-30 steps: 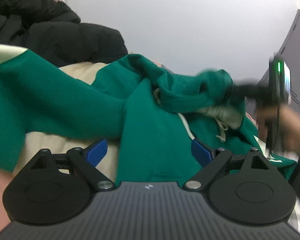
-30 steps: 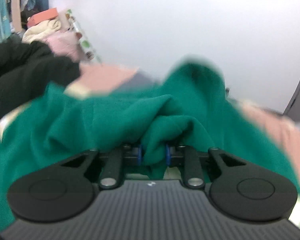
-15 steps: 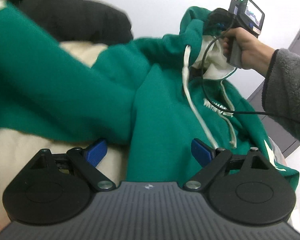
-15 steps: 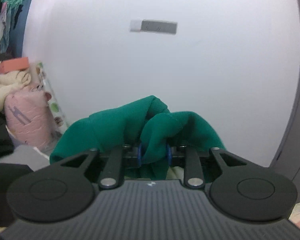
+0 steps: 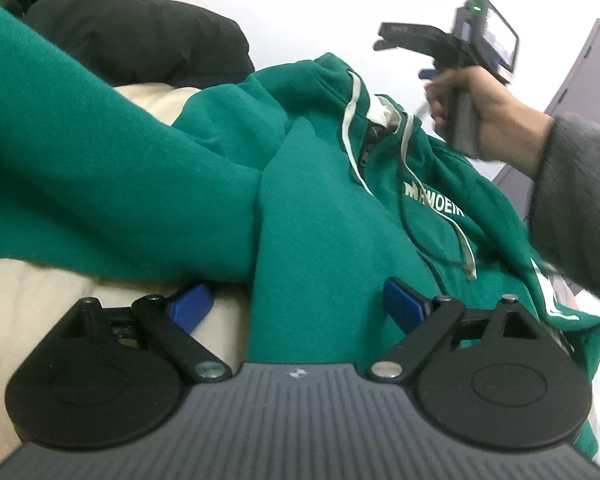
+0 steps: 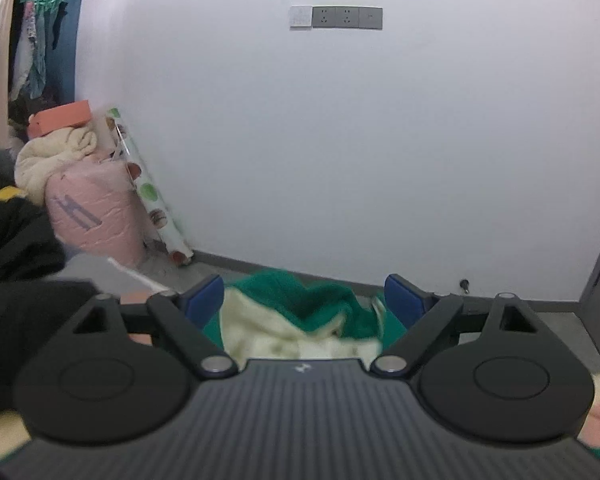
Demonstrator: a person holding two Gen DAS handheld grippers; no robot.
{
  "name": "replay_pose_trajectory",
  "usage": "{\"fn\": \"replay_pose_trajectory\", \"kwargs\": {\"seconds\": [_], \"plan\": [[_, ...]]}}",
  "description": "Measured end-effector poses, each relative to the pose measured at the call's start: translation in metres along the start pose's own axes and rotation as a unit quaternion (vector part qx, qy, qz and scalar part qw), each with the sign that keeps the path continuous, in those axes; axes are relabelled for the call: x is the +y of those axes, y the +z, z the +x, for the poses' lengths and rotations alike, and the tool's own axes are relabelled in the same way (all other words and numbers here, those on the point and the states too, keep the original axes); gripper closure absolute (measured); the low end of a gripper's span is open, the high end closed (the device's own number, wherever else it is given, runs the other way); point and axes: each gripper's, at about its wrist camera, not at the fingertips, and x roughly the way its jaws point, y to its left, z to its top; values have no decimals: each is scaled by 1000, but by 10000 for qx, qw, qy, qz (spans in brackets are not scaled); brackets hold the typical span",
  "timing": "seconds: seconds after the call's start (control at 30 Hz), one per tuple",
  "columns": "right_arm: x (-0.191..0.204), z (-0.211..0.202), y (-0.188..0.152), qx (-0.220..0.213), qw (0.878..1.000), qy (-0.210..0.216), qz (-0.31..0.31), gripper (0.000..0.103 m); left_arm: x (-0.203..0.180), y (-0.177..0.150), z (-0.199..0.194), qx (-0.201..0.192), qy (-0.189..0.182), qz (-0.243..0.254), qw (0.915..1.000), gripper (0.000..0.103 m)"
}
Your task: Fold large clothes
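Released since a moment ago, the hoodie (image 5: 332, 216) lies on the bed (image 5: 60, 300); right gripper (image 6: 304, 300) opening above its hood, raised. Left gripper (image 5: 296, 304) gapes low over the hem.

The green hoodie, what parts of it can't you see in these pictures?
- Hoodie bottom hem: left wrist view, hidden behind the left hand-held gripper.
- Its far sleeve end: left wrist view, cut off by the left edge.
- Chest lettering: left wrist view, partly folded under, not fully readable.
- Hood: right wrist view, blurred, mostly hidden by the opening right hand-held gripper.
- What lies under the hoodie: covered by cloth.
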Motion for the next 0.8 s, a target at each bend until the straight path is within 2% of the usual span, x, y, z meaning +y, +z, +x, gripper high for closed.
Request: {"fn": "replay_pose_trajectory", "kwargs": {"seconds": [0.2, 0.53, 0.63, 0.73, 0.8], "plan": [[-32, -74, -29, 427, 9987, 127, 245, 14, -10, -4, -14, 46, 56, 87, 9999, 9], [-113, -250, -99, 1076, 9934, 129, 376, 14, -27, -24, -39, 353, 230, 33, 9991, 9], [-131, -287, -119, 1493, 9871, 38, 578, 14, -33, -36, -44, 540, 291, 3, 9981, 9], [-155, -313, -145, 2002, 9756, 140, 892, 14, -41, -45, -50, 680, 507, 157, 9963, 9], [-168, -331, -162, 2188, 9689, 180, 1141, 14, -45, -50, -56, 710, 601, 213, 9954, 9]]}}
